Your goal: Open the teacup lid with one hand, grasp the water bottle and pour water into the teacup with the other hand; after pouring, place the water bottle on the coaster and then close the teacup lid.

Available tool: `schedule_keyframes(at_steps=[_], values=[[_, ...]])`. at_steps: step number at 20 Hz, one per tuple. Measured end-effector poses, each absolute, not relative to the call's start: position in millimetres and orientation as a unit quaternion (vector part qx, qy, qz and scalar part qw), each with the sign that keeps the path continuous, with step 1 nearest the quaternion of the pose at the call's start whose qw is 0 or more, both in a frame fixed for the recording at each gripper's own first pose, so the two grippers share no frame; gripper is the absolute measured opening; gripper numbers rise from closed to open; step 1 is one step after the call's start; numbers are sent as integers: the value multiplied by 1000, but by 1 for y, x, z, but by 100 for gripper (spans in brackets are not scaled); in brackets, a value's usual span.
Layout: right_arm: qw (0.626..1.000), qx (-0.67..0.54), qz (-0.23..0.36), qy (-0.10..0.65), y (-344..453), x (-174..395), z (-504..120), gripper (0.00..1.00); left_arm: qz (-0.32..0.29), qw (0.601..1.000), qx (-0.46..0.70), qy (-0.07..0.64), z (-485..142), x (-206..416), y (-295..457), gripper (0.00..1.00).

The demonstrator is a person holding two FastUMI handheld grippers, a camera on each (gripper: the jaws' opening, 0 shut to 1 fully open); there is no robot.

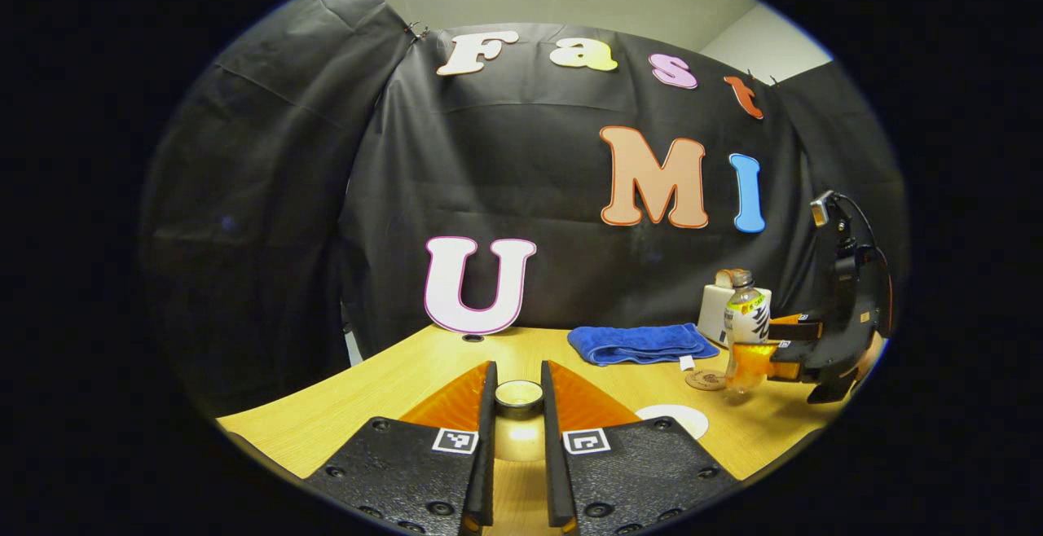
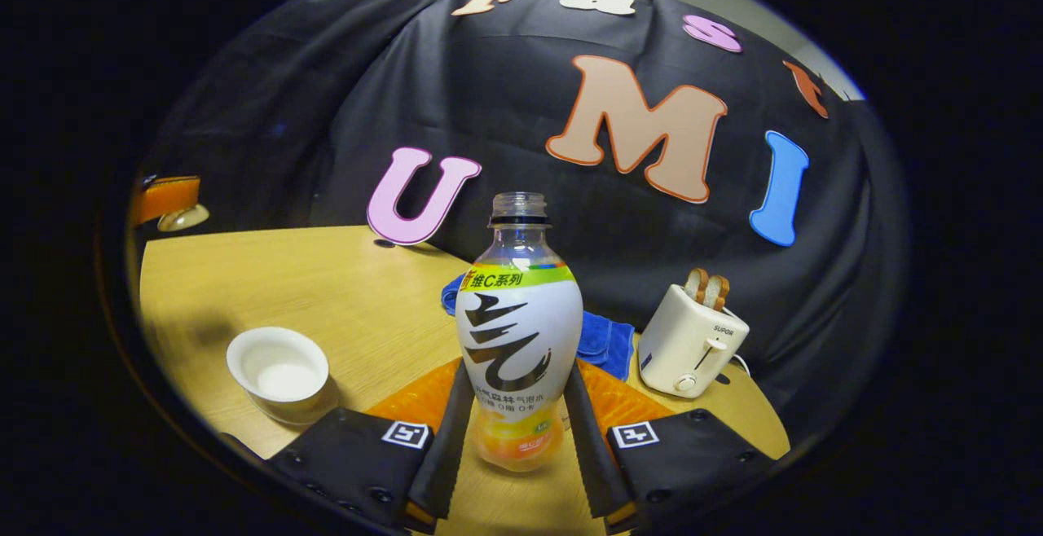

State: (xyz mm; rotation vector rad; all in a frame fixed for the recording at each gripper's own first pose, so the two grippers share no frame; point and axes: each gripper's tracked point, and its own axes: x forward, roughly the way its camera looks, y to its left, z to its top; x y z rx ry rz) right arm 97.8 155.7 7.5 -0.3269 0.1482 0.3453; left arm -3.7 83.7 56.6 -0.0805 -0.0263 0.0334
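In the left gripper view my left gripper [image 1: 517,373] is shut on the teacup lid [image 1: 519,396], held up above the table. The white teacup [image 1: 675,418] peeks out behind its right finger. In the right gripper view the teacup [image 2: 279,371] stands uncovered at the lower left. My right gripper [image 2: 519,366] is shut on the water bottle [image 2: 519,332], which is upright and has no cap. The left gripper view has the bottle [image 1: 748,328] at the right, in the right gripper [image 1: 782,349], beside the round coaster [image 1: 706,380]. Far left in the right gripper view the left gripper [image 2: 167,198] holds the lid [image 2: 183,217].
A folded blue towel [image 1: 640,343] lies at the back of the wooden table [image 1: 391,389]. A white toaster [image 2: 688,340] with toast in it stands at the back right by the black cloth wall. The table's edge curves close along the left.
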Motion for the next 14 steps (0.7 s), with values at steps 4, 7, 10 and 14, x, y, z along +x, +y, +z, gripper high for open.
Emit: schedule_keyframes(at_steps=[4, 7, 10, 14], values=[[982, -103, 148, 64, 150, 125, 12, 66, 17, 999, -41, -13, 56, -3, 85, 23], [987, -68, 131, 58, 148, 144, 10, 66, 17, 999, -43, -9, 53, -3, 84, 23], [990, -36, 121, 59, 148, 161, 4, 66, 15, 999, -44, -9, 53, -1, 83, 23], [992, -18, 111, 56, 148, 174, -2, 66, 16, 999, -45, -7, 51, -1, 85, 23]])
